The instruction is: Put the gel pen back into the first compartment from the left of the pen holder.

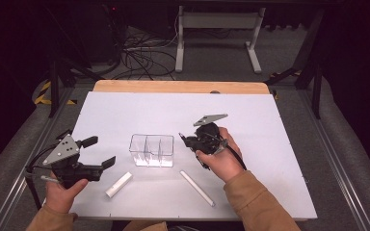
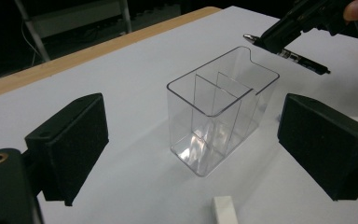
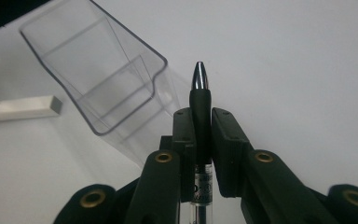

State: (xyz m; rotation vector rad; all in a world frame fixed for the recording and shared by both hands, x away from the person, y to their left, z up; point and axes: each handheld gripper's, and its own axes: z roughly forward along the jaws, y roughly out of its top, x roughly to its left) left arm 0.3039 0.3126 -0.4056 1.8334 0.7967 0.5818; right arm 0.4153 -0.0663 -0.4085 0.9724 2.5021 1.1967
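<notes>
A clear plastic organizer [image 1: 151, 150] with several compartments stands upright in the middle of the white board [image 1: 173, 110]. My right gripper [image 1: 184, 139] hovers just right of it, shut on a black pen [image 3: 200, 100] whose silver tip points toward the organizer [image 3: 98, 70]. At the board's left edge my left gripper [image 1: 101, 151] is open, with nothing between its jaws. In the left gripper view its jaws stand wide apart, framing the organizer [image 2: 221, 109], and the right gripper [image 2: 279, 35] with the pen [image 2: 303, 59] hangs beyond it.
A white rectangular block [image 1: 119, 185] lies on the board near the left gripper. It also shows as the block [image 2: 224, 210] and the block [image 3: 21, 108]. A thin white stick [image 1: 197, 188] lies near the front edge. Cables and a stand sit beyond the table.
</notes>
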